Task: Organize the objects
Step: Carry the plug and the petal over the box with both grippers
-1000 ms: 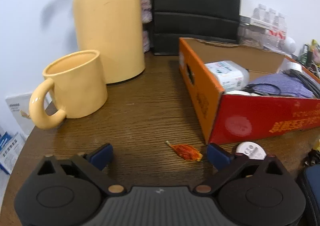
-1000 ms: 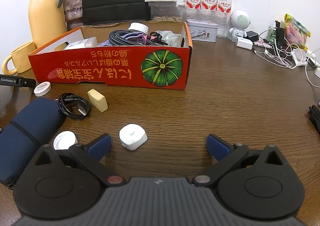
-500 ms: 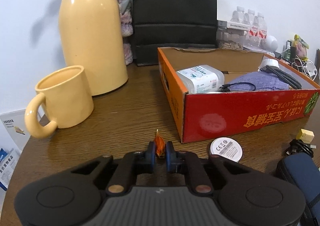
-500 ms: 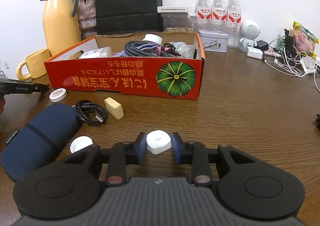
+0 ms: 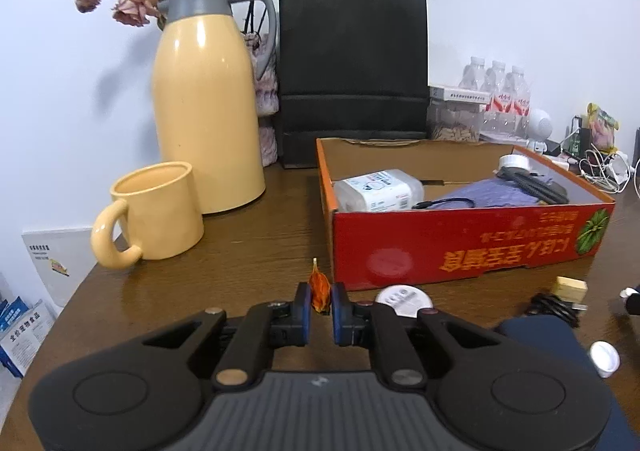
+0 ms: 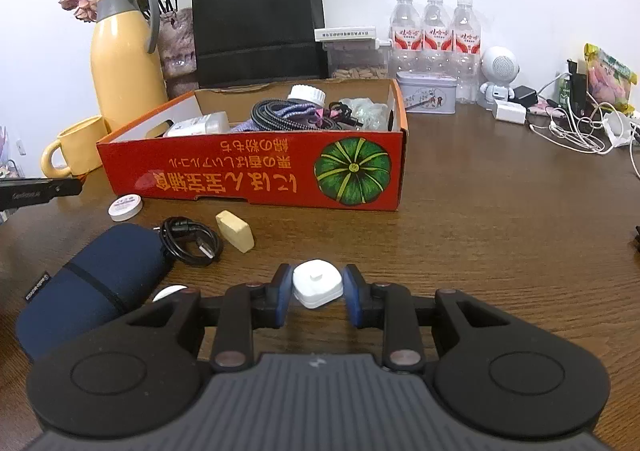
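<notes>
My left gripper is shut on a small dried orange petal and holds it above the wooden table, left of the red cardboard box. My right gripper is shut on a white square plug-like piece and holds it above the table in front of the same box. The box holds a wipes pack, purple cloth, cables and a white-capped bottle.
On the table lie a round white tin, a coiled black cable, a beige eraser block and a navy pouch. A yellow mug, yellow thermos, black bag and water bottles stand behind.
Both grippers closed on their items a second ago and have since lifted them; both views now look from higher and further back.
</notes>
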{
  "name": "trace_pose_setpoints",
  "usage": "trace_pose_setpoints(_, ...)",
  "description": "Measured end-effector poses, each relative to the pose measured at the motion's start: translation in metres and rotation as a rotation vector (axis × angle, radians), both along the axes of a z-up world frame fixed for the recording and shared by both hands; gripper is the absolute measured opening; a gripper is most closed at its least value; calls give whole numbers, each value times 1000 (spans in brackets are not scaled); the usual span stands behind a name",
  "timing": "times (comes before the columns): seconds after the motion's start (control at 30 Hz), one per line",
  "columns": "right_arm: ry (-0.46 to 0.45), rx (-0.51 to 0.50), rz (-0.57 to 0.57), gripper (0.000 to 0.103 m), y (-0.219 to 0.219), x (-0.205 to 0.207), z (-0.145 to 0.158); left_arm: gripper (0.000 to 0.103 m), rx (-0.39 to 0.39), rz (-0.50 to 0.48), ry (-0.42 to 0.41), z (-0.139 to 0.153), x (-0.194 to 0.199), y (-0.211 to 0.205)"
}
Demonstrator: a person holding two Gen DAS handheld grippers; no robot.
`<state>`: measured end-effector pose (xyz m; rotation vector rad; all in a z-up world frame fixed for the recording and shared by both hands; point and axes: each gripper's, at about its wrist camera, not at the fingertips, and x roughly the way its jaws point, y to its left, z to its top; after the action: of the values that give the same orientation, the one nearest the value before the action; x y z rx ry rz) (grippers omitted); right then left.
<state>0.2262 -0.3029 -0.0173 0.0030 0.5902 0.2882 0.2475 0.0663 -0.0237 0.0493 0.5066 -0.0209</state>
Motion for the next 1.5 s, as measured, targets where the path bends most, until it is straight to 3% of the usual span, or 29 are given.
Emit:
trace_pose_setpoints(0.2,-49,2,10,28,3,-8,4,9,-9,-16,9,2,-23,-21)
trace_pose_setpoints(0.37,-84,3,37,28,10,-13,9,9,-62,-27,-16,11,-38,-39)
trace_pose_setpoints(0.67,-173,31,106,28,30,-10,39,9,-89,-36,-42,37,-31,-78)
trace_pose_setpoints(1.07,-287,24,115,28,58,37,80,9,-114,7,-90,73,28,-105)
trace_pose_setpoints(1.5,-295,-18,133,29,79,117,74,9,-113,48,-65,63,113,-99)
